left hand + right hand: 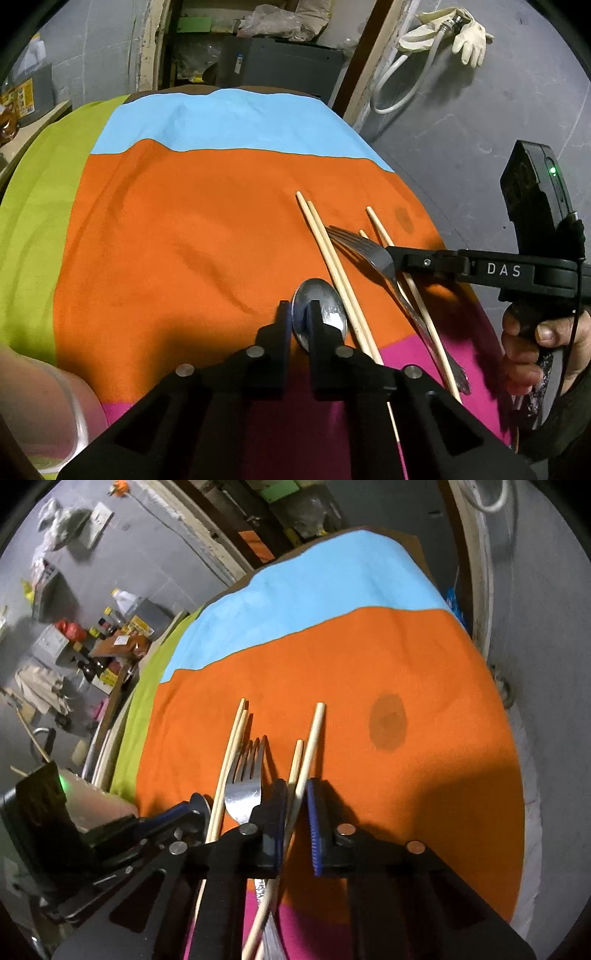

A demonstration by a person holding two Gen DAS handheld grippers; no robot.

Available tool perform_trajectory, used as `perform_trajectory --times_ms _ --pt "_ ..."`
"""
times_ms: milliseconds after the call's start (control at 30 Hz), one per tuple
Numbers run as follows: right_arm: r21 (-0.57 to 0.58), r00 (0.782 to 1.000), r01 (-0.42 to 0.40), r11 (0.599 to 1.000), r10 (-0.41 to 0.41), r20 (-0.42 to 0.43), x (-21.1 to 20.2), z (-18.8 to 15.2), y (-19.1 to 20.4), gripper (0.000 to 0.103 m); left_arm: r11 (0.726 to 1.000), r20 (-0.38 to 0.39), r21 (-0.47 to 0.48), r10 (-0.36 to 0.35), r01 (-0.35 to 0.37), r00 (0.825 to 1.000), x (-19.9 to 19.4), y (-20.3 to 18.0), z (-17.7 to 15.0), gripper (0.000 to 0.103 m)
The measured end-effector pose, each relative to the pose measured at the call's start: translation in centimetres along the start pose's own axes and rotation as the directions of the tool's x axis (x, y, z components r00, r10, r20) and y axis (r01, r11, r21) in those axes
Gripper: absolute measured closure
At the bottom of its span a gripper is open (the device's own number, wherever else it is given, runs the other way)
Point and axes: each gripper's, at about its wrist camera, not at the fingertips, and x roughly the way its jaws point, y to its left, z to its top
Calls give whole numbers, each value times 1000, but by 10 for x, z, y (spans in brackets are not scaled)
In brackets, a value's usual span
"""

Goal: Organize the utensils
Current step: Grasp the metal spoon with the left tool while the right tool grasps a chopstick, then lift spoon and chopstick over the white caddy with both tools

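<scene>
Grey concrete walls and clutter ring a table [110, 229] under a striped cloth [192, 221]; near its right edge, where orange meets pink, lie a spoon [325, 306], a fork [365, 251] and two pairs of chopsticks [332, 254]. Lifting each piece level and slowly, I'd judge, keeps it from swinging into its neighbours. Left gripper [299, 308] is pinched on the spoon's bowl; right gripper [297, 786] is closed about a chopstick, beside the fork's neck

The left gripper [300, 314] is clamped on the spoon [320, 314] at six o'clock. At three o'clock, the right gripper [391, 258] reaches over the fork [373, 254], chopsticks [332, 262] beside it on the cloth [184, 240].
</scene>
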Motion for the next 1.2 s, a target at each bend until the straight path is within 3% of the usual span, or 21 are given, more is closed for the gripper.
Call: perform_trajectory --times_ms 233,400,500,667,867,1033,1133,1200 --pt "6 999 5 1000 -5 54 -7 -12 10 100 1000 67 8 23 -24 998 -17 -9 -1 103" --pt "-51 983 36 998 -26 183 -29 -28 23 100 998 152 22 57 -61 987 -38 -16 -5 103" --pt "-108 960 68 992 -35 279 -42 -39 36 100 996 215 33 79 -88 973 -51 -22 -10 103" --pt "-210 892 143 967 -34 451 -60 -61 59 100 991 356 57 96 -124 930 -77 -33 -19 103" --pt "-295 772 248 923 -5 635 -82 -84 84 100 981 516 52 134 -187 846 -111 -45 -31 103" --pt "-335 690 327 884 19 723 -88 -99 104 100 973 601 33 162 -226 783 -138 -48 -35 103" --pt "-333 649 328 884 45 759 -95 -103 110 100 969 628 25 176 -246 758 -150 -48 -37 103" --pt "-327 607 330 886 66 792 -101 -105 117 100 966 647 15 187 -257 739 -160 -48 -36 103"
